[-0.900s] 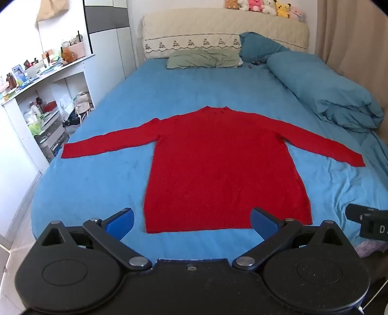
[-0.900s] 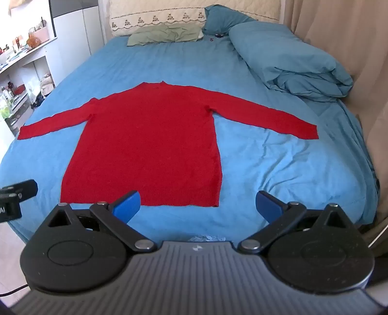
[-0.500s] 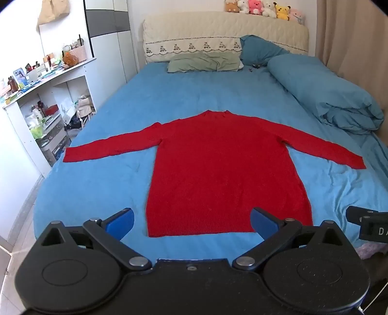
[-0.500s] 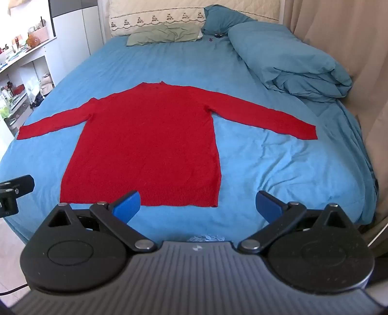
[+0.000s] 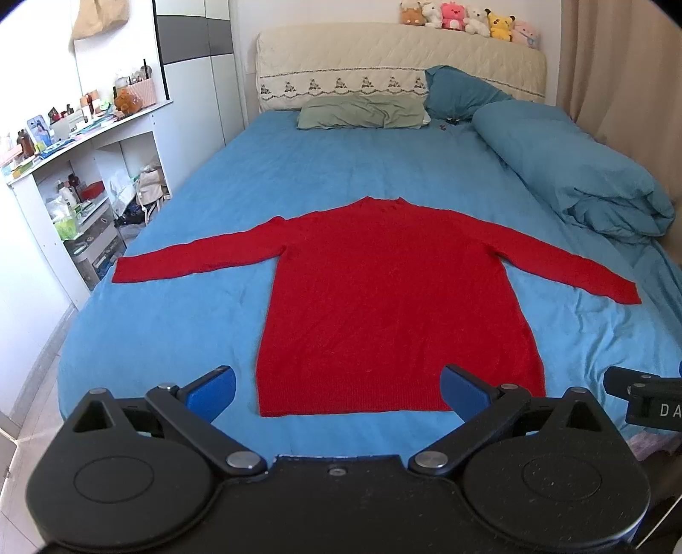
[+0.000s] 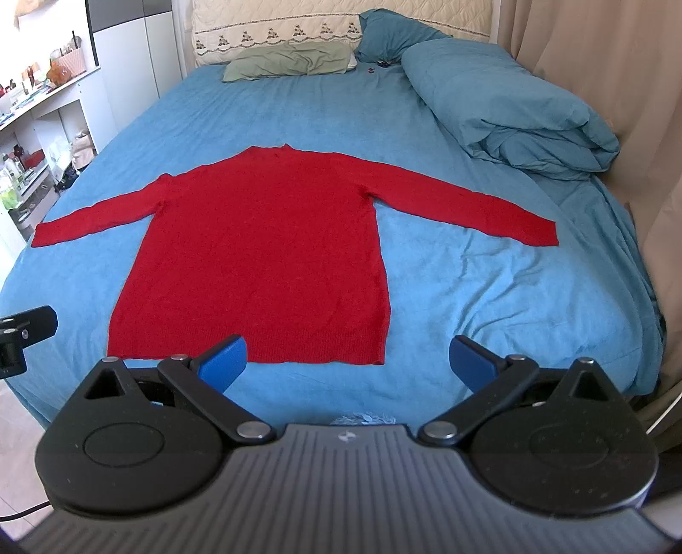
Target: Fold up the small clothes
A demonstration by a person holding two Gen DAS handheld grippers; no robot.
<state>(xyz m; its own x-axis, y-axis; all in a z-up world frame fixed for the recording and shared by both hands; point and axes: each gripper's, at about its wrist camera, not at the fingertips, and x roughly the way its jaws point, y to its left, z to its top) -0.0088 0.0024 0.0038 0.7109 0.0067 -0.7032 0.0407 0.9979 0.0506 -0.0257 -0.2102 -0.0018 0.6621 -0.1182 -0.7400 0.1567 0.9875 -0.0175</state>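
Left wrist view: red sweater (image 5: 396,307) flat on bed (image 5: 170,341); soft, limp knit, pinch sleeve cuffs. Left gripper (image 5: 339,385) and right gripper (image 6: 347,360) both spread, empty.

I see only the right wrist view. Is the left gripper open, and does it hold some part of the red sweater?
Observer: The left gripper is open and holds nothing; the red sweater lies flat beyond it.
Operator: My view hides a piece of the hem. Is it folded there?
Observer: No, the hem runs straight and flat there.
Operator: What stands on top of the headboard?
Observer: A row of plush toys sits along the headboard.
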